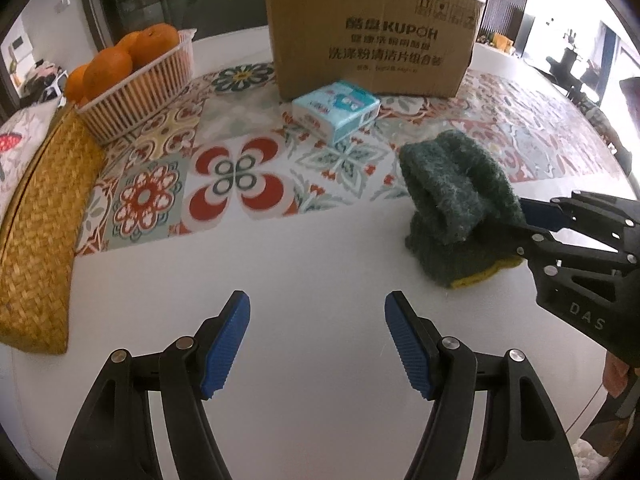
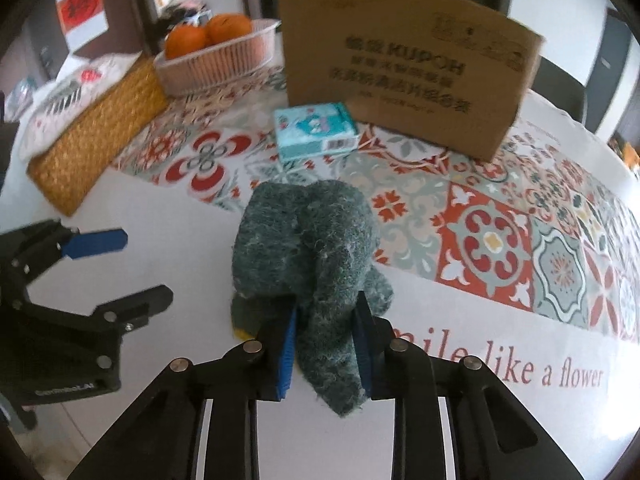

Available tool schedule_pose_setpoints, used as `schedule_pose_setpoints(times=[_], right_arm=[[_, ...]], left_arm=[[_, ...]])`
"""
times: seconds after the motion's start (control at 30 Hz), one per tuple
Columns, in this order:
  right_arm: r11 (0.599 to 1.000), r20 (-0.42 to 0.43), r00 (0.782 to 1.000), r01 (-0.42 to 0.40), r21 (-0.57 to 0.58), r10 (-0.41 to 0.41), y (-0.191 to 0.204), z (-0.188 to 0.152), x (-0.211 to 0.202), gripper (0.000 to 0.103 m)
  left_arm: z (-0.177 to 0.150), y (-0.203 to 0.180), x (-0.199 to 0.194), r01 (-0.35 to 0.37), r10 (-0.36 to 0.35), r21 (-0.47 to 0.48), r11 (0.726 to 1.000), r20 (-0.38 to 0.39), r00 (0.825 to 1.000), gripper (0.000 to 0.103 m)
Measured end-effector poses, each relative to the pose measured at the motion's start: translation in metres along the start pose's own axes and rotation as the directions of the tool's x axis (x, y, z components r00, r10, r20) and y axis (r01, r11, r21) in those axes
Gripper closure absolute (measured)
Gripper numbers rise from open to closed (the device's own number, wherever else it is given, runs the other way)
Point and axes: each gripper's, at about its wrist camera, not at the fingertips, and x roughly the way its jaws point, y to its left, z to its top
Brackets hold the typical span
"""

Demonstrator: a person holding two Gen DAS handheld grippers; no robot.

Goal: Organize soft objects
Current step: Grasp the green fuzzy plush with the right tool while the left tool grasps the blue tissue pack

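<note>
Gripping a folded dark-green scouring pad [image 2: 308, 248] between its blue fingers [image 2: 287, 344], the right gripper [image 2: 326, 350] held the soft, fuzzy bundle just above or against the white table [image 1: 320, 264], at the near edge of a patterned tile-print cloth [image 1: 236, 184]. A yellow sponge layer [image 1: 486, 274] peeked from beneath the bundle in the left wrist view; whether it was part of the same pad or a second one could not be told. The left gripper [image 1: 318, 340] hovered nearby with its fingers spread wide and nothing between them, well apart from the pad.

Farther back on the cloth, a light-blue tissue pack [image 1: 336, 110] lay just in front of a brown cardboard box [image 1: 372, 36] printed "KUPOH". A ribbed basket [image 1: 148, 84] of oranges [image 1: 108, 70] and a woven straw mat [image 1: 40, 232] sat along the left side.

Judging by the layout, the sorting appeared to be at an early stage: the pad was only in hand and not yet stowed, and the tissue pack remained out on the table. The box looked the likely destination, though its interior was hidden from both cameras, so anything already placed inside could not be confirmed.
</note>
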Motion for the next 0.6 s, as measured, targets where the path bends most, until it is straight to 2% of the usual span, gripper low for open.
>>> schedule_pose_setpoints(times=[0.2, 0.4, 0.6], right_arm=[[0.996, 0.052, 0.998, -0.025, 0.087, 0.02, -0.008, 0.005, -0.009, 0.076], [0.979, 0.071, 0.997, -0.036, 0.199, 0.022, -0.022, 0.013, -0.007, 0.076], [0.963, 0.085, 0.995, 0.021, 0.268, -0.046, -0.032, 0.027, -0.003, 0.076]], left_arm=[[0.018, -0.002, -0.004, 0.025, -0.026, 0.018, 1.0, 0.052, 0.998, 0.034], [0.049, -0.003, 0.002, 0.038, -0.047, 0.088, 0.995, 0.104, 0.993, 0.034], [0.081, -0.003, 0.017, 0.049, -0.073, 0.182, 0.982, 0.13, 0.989, 0.034]])
